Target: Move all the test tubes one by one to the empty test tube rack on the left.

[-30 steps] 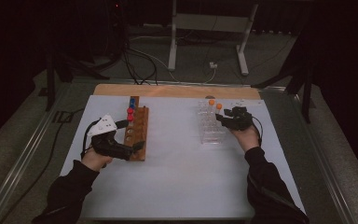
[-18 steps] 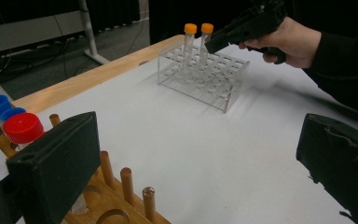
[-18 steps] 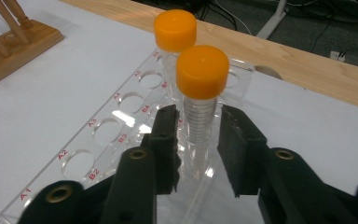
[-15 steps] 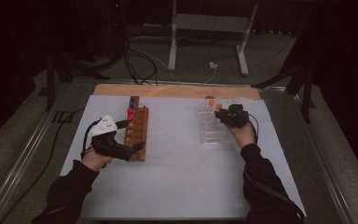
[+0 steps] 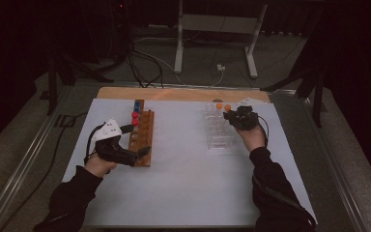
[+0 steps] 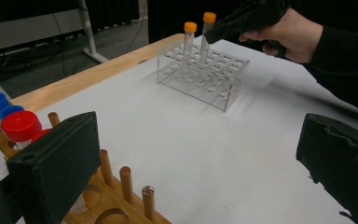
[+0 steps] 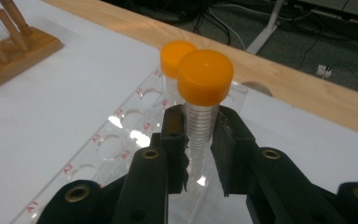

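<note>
The right gripper [image 7: 199, 149] had just closed its fingers on the orange-capped tube [image 7: 203, 107] standing in the clear rack [image 5: 218, 130]. The left gripper [image 6: 205, 163] stood with fingers wide beside the wooden rack [image 5: 141, 137].

A table [image 5: 183, 193] with a white top and wooden far edge bears a wooden rack [image 5: 142, 137] under the left fingers [image 6: 56, 163] and a clear rack [image 5: 217, 130] beneath the right fingers [image 7: 175, 140].

The right hand-held gripper [image 7: 199, 147] has just been closing and clamps an orange-capped tube [image 7: 203, 112] standing in the clear rack [image 7: 121, 140]; a second orange-capped tube [image 7: 173, 56] stands just beyond.
</note>
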`<state>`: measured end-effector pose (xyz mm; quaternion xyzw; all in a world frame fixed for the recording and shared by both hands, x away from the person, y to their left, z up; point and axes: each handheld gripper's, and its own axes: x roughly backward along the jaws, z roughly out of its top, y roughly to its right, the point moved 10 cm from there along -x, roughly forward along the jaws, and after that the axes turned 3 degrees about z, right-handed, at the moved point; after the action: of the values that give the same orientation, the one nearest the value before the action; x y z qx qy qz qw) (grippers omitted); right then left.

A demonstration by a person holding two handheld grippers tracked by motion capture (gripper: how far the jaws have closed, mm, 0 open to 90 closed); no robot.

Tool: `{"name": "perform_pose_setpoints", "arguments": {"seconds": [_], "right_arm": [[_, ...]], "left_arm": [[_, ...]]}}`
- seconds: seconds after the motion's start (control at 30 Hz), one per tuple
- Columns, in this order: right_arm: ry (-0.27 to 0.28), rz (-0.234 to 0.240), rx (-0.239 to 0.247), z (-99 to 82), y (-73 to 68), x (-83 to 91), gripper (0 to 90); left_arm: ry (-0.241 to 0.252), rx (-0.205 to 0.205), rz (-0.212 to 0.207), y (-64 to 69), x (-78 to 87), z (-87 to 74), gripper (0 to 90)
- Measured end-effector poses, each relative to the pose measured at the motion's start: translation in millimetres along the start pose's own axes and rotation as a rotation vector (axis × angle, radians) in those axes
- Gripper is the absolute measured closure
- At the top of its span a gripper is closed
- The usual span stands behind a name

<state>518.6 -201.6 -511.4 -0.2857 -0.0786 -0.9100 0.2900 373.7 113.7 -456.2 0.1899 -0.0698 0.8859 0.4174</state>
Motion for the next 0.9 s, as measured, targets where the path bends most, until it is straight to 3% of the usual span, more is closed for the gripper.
{"name": "perform_pose_setpoints", "arguments": {"seconds": [0.47, 0.7, 0.9], "right_arm": [[0.071, -0.012, 0.071, 31.7, -10.5, 32.3, 75.5], [0.100, 0.024, 0.114, 39.1, -29.5, 46.8, 75.5], [0.115, 0.092, 0.152, 39.9, -57.6, 55.3, 75.5]], "left_arm": [[0.002, -0.006, -0.013, 4.4, -0.2, 1.5, 0.7], [-0.001, -0.013, -0.021, 7.3, -0.9, 2.3, 0.7], [-0.001, -0.018, -0.023, 8.7, -1.2, 2.7, 0.7]]}}
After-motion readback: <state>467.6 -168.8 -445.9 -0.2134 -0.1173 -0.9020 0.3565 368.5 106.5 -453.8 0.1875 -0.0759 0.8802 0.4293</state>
